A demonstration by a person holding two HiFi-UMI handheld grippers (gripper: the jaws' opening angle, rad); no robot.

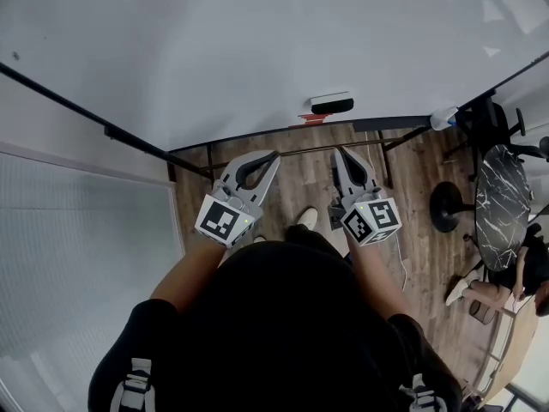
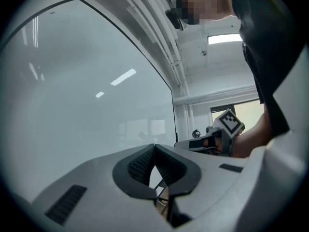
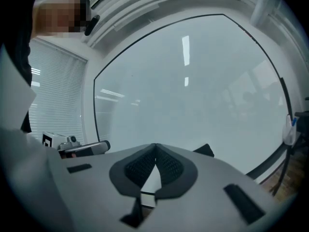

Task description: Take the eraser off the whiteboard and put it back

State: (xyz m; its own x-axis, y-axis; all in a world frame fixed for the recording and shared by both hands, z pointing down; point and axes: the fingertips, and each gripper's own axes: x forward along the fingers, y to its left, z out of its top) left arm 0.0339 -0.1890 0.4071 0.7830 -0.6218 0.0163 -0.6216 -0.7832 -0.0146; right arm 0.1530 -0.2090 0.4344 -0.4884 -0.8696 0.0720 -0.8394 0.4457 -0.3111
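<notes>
The eraser (image 1: 331, 103), white-bodied with a dark underside, clings to the whiteboard (image 1: 257, 41) just above its bottom rail. Both grippers are held in front of the person, pointing at the board. My left gripper (image 1: 274, 154) sits below and left of the eraser, with its tips together and nothing between them. My right gripper (image 1: 337, 150) is just below the eraser, shut and empty. In the left gripper view the left gripper (image 2: 154, 146) has its pads meeting. In the right gripper view the right gripper (image 3: 155, 145) is shut too, and a dark corner (image 3: 204, 150) that may be the eraser peeks over its right jaw.
The board's dark frame and stand legs (image 1: 382, 148) rise from a wooden floor. A blue-and-white object (image 1: 442, 118) rests at the rail's right end. A black chair (image 1: 489, 123), a marble table (image 1: 500, 200) and a seated person (image 1: 506, 286) are at the right. Window blinds (image 1: 77, 247) are at the left.
</notes>
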